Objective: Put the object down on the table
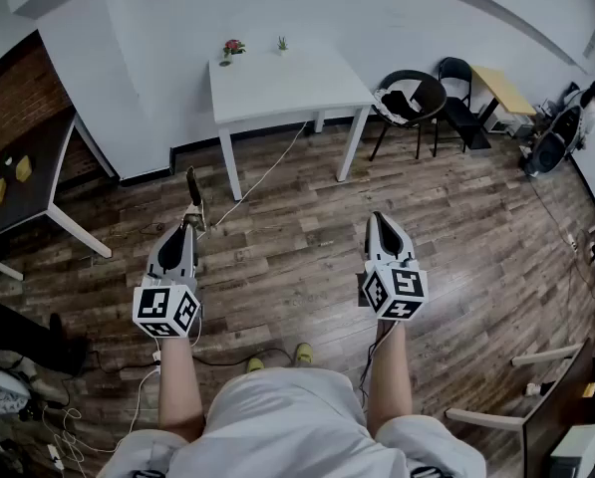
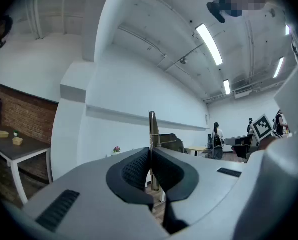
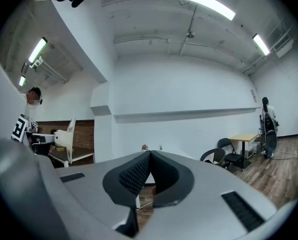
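Closest to the lens, at the lower centre of the head view, two hand-held grippers project level over the wooden floor (image 1: 297,247). Left gripper (image 1: 187,227): jaws clamped on one slender flat object (image 1: 191,189), gripped near its lower end, with most of its length standing clear of the pads. Right gripper (image 1: 381,219): jaws pressed together, nothing between them. Destination: one white table (image 1: 307,93) at upper centre of the frame, well apart from both grippers. Probable faults: the object is thin and held at one end only, so a jolt on the way could let it pivot or slide out of the pads and fall to the floor. One cable (image 1: 267,172) trails from the table across the boards, so it may catch a foot. Releasing above the tabletop instead of on it would likely make the object bounce or skid. Two small potted plants (image 1: 233,48) stand at the table's far edge, and a long reach could knock them. Further count: two black chairs (image 1: 417,103) at upper right, and one dark side table (image 1: 38,182) at the left edge carrying three yellowish items.
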Demonstrator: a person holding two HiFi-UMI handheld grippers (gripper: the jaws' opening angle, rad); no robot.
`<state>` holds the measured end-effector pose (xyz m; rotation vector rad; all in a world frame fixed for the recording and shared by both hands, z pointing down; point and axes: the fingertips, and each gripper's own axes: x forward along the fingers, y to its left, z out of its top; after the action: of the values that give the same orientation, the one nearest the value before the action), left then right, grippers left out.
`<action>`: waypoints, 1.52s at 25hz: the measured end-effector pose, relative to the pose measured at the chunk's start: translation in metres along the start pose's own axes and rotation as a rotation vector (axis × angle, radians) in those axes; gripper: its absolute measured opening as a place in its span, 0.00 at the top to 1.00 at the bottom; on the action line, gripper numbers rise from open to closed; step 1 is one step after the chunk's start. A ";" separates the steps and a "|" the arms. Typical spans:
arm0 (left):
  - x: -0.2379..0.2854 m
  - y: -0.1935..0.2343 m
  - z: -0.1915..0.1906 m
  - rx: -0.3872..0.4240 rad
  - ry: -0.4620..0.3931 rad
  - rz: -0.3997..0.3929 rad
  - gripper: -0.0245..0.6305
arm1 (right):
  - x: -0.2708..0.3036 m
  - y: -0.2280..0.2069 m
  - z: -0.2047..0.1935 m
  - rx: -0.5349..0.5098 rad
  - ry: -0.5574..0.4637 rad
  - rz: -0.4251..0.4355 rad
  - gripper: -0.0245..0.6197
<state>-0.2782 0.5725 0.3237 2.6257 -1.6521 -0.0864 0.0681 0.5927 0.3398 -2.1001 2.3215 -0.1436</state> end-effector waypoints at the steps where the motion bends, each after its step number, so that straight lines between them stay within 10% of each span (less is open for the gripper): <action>1: 0.000 0.001 -0.001 0.001 0.001 0.000 0.93 | 0.001 0.002 -0.001 -0.003 0.002 0.004 0.95; 38: 0.115 -0.108 -0.022 0.029 0.041 -0.012 0.93 | 0.053 -0.121 -0.030 0.011 0.031 0.049 0.95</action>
<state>-0.1295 0.5154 0.3361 2.6401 -1.6372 -0.0085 0.1809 0.5304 0.3811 -2.0486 2.3815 -0.1889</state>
